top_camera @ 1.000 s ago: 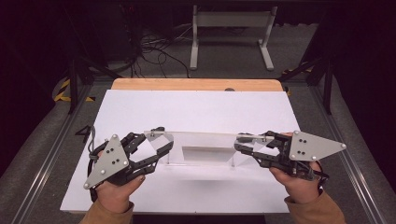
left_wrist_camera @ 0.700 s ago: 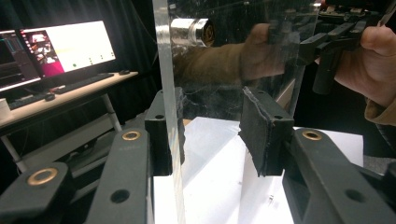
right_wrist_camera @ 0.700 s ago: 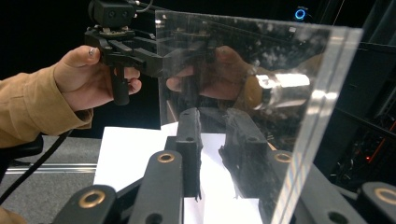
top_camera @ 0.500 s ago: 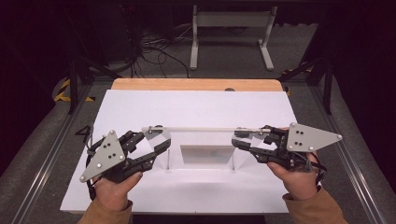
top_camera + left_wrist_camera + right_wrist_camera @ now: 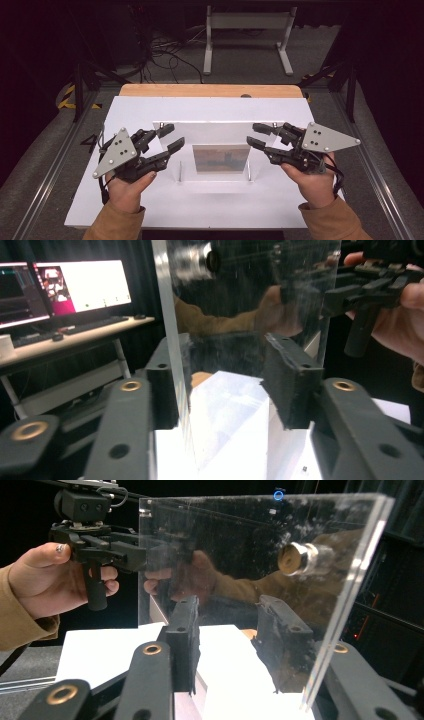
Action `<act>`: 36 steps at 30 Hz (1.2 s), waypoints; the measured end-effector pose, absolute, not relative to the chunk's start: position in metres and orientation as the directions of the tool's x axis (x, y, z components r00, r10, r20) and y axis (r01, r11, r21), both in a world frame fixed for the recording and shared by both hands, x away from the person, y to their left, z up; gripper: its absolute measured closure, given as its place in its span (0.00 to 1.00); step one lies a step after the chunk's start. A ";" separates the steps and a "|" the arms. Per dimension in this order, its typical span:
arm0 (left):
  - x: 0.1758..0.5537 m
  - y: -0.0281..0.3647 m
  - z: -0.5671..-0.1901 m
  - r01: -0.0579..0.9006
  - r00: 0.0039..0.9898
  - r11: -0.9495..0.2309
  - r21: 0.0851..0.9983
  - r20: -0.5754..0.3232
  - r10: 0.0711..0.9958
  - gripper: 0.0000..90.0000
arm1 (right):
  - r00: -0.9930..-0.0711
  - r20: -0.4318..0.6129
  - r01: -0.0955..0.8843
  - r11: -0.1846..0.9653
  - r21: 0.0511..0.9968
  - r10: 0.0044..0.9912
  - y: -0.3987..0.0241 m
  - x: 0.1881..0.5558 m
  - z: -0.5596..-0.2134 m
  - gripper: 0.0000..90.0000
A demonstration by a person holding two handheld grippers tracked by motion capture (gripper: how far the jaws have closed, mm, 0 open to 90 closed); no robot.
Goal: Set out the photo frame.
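A clear acrylic panel (image 5: pixel 215 134) with a small picture (image 5: pixel 221 158) in its middle stands on edge on the white board (image 5: pixel 200 210), between my two grippers. My left gripper (image 5: pixel 172 137) straddles its left end with the jaws apart. In the left gripper view the panel (image 5: pixel 240 300) rises beside one jaw, well clear of the other, so that gripper (image 5: pixel 222 352) is open. My right gripper (image 5: pixel 257 135) straddles the right end. In the right gripper view the panel (image 5: pixel 225 545) passes between the wide jaws of that open gripper (image 5: pixel 229 605), and a metal bolt (image 5: pixel 300 558) shows through it.
The white board lies on a table with a wooden far edge (image 5: pixel 210 90). Beyond it stand a white metal stand (image 5: pixel 245 35) and loose cables (image 5: pixel 160 50) on the floor. Monitors (image 5: pixel 65 287) glow on a desk in the left gripper view.
The panel was low between the grippers, then showed as a thin raised edge; now its face shows, standing. Both hands have drawn slightly toward the person.
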State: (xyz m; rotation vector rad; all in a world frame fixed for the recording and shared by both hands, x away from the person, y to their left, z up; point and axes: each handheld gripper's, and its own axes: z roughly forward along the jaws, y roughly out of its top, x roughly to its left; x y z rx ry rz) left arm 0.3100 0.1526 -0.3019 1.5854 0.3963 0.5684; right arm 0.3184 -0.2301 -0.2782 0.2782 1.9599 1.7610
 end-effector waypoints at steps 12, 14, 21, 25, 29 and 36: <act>0.331 0.154 -0.321 0.004 0.806 -0.086 0.996 0.048 0.590 0.45 | -0.834 -0.190 -0.117 0.169 0.979 0.518 -0.226 0.335 -0.288 0.56; 0.332 0.156 -0.323 0.016 0.803 -0.084 0.996 0.037 0.595 0.44 | -0.831 -0.186 -0.112 0.169 0.979 0.524 -0.226 0.337 -0.290 0.54; 0.332 0.162 -0.331 0.052 0.796 -0.069 0.996 0.000 0.606 0.38 | -0.814 -0.165 -0.080 0.174 0.981 0.557 -0.228 0.347 -0.295 0.49; 0.332 0.166 -0.334 0.069 0.793 -0.070 0.995 -0.012 0.610 0.37 | -0.804 -0.153 -0.064 0.172 0.983 0.575 -0.228 0.349 -0.297 0.44; 0.331 0.170 -0.336 0.077 0.788 -0.066 0.995 -0.020 0.615 0.36 | -0.794 -0.146 -0.050 0.175 0.983 0.591 -0.229 0.349 -0.297 0.41; 0.327 0.180 -0.337 0.096 0.772 -0.083 0.992 -0.021 0.635 0.32 | -0.762 -0.156 -0.035 0.200 0.979 0.628 -0.236 0.346 -0.295 0.29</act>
